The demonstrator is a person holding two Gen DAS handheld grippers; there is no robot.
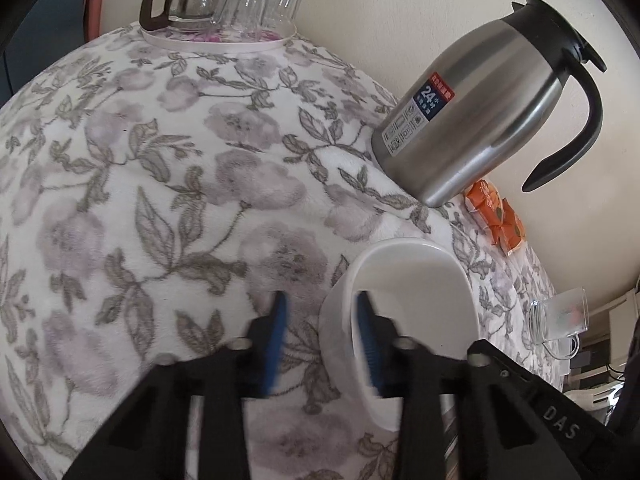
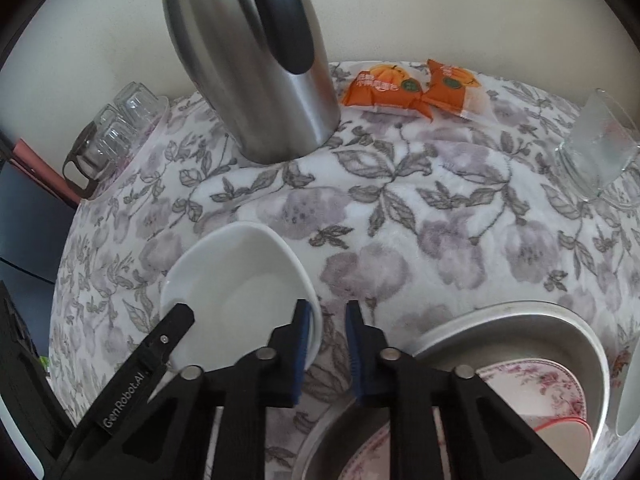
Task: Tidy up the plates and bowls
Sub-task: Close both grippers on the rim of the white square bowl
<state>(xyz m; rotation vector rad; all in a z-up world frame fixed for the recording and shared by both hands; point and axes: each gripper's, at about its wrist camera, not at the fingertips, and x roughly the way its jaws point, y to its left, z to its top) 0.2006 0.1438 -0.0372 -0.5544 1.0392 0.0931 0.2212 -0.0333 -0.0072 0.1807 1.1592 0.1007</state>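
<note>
A white bowl [image 1: 416, 304] rests on the floral tablecloth. My left gripper [image 1: 322, 312] is open and straddles the bowl's near rim, with its right finger inside the bowl and its left finger outside. The same bowl [image 2: 240, 280] shows in the right wrist view, with the left gripper's finger [image 2: 168, 336] at its edge. My right gripper [image 2: 328, 320] is open and empty, just right of the bowl, above the cloth. A metal tray [image 2: 520, 320] at the lower right holds a floral plate [image 2: 540, 384] and a red-rimmed dish [image 2: 560, 428].
A steel thermos jug [image 1: 480, 112] stands at the back, also in the right wrist view [image 2: 256, 80]. A round tray with a glass pot and upturned glasses [image 1: 224, 4] is far left. Orange snack packets [image 2: 416, 88] and a glass mug [image 2: 596, 148] lie by the wall.
</note>
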